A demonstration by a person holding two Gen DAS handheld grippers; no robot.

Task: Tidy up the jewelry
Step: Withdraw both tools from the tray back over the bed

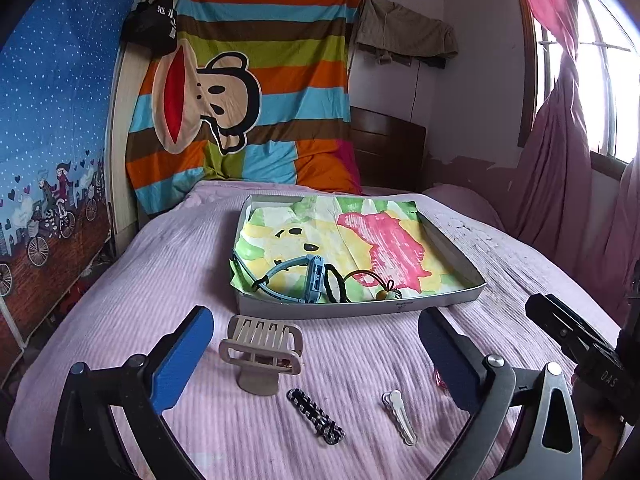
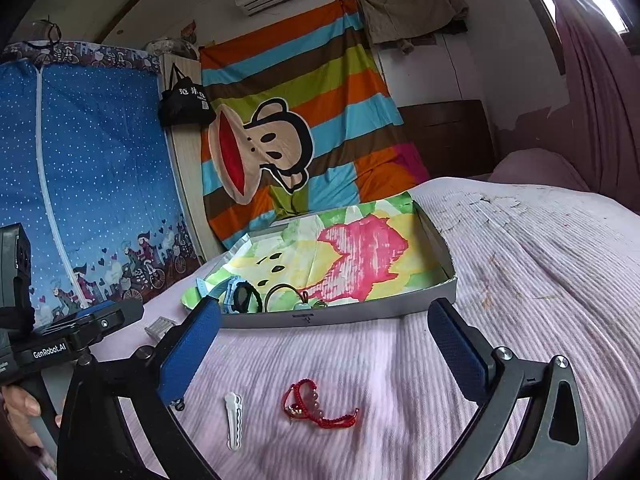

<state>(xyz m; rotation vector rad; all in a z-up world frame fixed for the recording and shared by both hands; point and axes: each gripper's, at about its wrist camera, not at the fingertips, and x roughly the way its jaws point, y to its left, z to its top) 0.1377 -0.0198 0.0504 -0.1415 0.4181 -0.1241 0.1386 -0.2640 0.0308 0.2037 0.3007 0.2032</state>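
Both claws, left claw (image 1: 316, 356) and right claw (image 2: 324, 340), gape wide and empty above a pink ribbed bedspread (image 2: 520, 280). A red braided cord bracelet with beads (image 2: 316, 406) lies there, near the shallow grey cardboard tray (image 2: 360, 314). It looks light and limp; pinch it mid-cord.

Bright daylight from the window (image 1: 600, 80), fisheye-bent edges, slight blur.

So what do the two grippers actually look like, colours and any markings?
Both match: black curved frames with silver pivot bolts and flat blue textured pads on the fingers. The left gripper carries white "GenRobot.AI" lettering on its black body, seen from the right wrist view. The right gripper shows "DAS" on its black housing. No cables or sleeves visible.
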